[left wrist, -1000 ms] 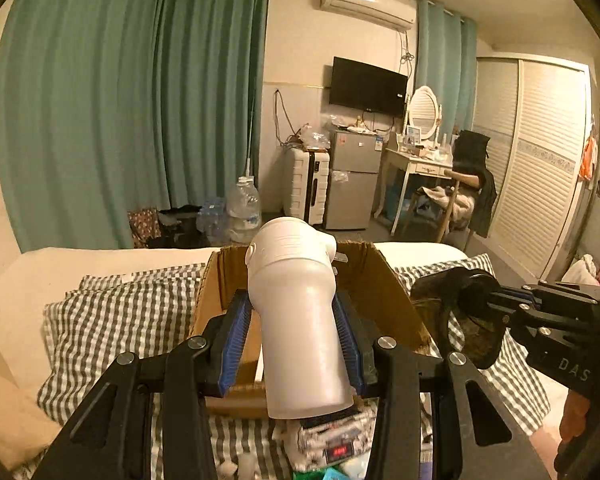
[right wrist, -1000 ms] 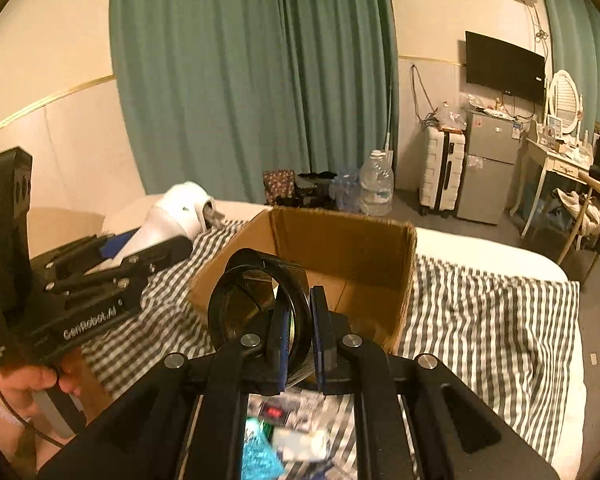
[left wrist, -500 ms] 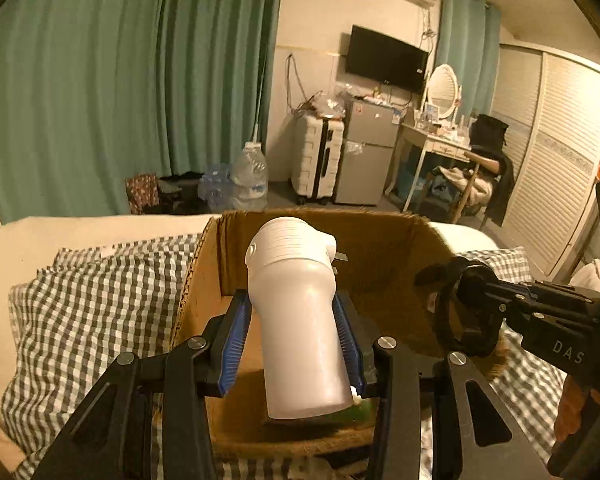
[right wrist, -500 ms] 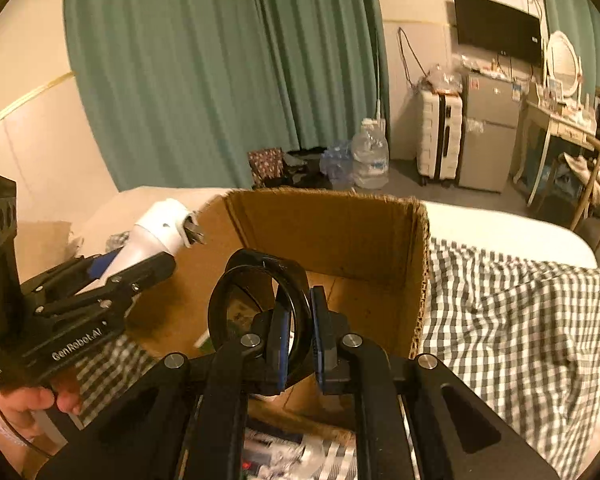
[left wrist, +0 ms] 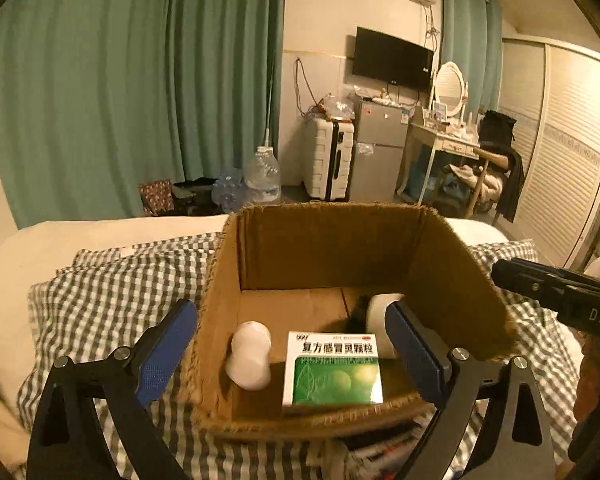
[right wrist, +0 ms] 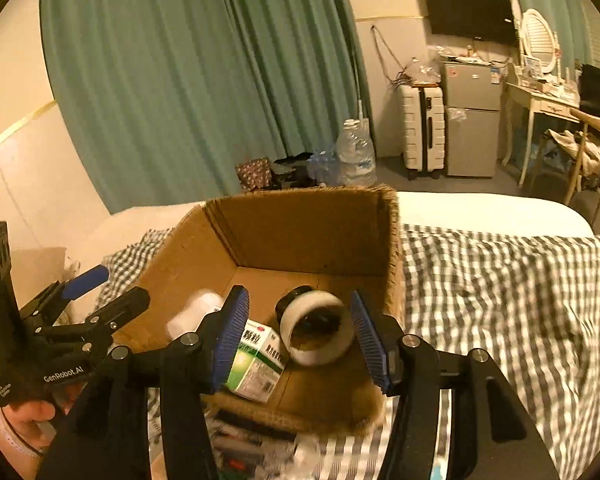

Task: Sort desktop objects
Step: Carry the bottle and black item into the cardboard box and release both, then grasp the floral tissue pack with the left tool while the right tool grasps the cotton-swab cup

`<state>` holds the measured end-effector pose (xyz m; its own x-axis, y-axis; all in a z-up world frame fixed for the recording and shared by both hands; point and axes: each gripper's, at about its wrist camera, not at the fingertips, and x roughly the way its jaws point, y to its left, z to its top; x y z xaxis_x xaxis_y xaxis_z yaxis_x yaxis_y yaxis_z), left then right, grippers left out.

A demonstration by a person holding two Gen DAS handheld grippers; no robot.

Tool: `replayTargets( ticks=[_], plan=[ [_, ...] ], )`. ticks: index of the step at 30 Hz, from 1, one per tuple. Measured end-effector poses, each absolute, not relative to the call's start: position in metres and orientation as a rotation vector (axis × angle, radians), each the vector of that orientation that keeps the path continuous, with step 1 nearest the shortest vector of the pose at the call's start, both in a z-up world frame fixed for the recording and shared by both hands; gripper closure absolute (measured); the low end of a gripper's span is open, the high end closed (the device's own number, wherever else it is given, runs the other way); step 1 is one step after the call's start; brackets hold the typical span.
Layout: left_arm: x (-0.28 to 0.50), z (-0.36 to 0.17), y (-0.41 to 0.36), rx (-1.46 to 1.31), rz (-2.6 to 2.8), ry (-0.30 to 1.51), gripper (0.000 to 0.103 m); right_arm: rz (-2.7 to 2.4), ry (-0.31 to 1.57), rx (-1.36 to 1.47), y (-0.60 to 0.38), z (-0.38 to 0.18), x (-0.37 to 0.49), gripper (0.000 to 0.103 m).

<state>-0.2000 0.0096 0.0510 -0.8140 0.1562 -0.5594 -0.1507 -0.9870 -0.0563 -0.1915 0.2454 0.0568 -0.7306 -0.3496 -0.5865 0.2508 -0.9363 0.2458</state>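
Note:
An open cardboard box (left wrist: 332,248) (right wrist: 308,232) stands on the bed. On its floor lie a white bottle (left wrist: 249,356) (right wrist: 196,314), a green and white medicine box (left wrist: 332,368) (right wrist: 256,364) and a white tape roll with a dark core (left wrist: 380,320) (right wrist: 316,328). My left gripper (left wrist: 288,312) (right wrist: 108,294) hovers over the box's near left side, its jaws opening wide with nothing held between them. My right gripper (right wrist: 298,316) (left wrist: 556,292) hangs over the right side, its jaws opening. The roll lies loose below them, touched by neither pad.
A grey checked blanket (right wrist: 500,300) covers the bed around the box. Several small packets (right wrist: 252,444) lie at the box's near side. A hand (right wrist: 24,416) holds the left gripper. Beyond the bed are a water jug (left wrist: 262,176), a suitcase (left wrist: 328,160) and a fridge (left wrist: 378,152).
Both grippers came forward and down over the box and opened. The left one let go of the white bottle and the right one the tape roll; both things now lie inside.

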Motion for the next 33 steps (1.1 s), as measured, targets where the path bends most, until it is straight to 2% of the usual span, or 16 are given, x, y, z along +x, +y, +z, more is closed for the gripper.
replayTargets(
  ticks=[3,8,14,22,30,33],
  plan=[
    [-0.176,0.068,0.005,-0.859,2.859,-0.017,0.001,-2.664,-0.234,0.932,0.253,0.071,-0.164,0.049],
    [-0.142,0.088,0.001,-0.848,2.859,-0.022,0.001,-2.700,-0.196,0.952,0.251,0.087,-0.122,0.049],
    [-0.103,0.074,0.006,-0.903,2.844,0.005,0.000,-2.713,-0.175,1.023,0.246,0.079,-0.084,0.048],
    [-0.068,-0.008,0.020,-1.046,2.822,-0.008,0.000,-2.685,-0.239,1.295,0.249,-0.009,-0.056,0.047],
    [-0.094,-0.059,0.050,-1.155,2.724,-0.076,0.000,-2.622,-0.279,1.546,0.254,-0.080,-0.058,0.047],
    [-0.107,-0.071,0.057,-1.175,2.719,-0.071,0.000,-2.643,-0.260,1.585,0.255,-0.092,-0.061,0.037]
  ],
)
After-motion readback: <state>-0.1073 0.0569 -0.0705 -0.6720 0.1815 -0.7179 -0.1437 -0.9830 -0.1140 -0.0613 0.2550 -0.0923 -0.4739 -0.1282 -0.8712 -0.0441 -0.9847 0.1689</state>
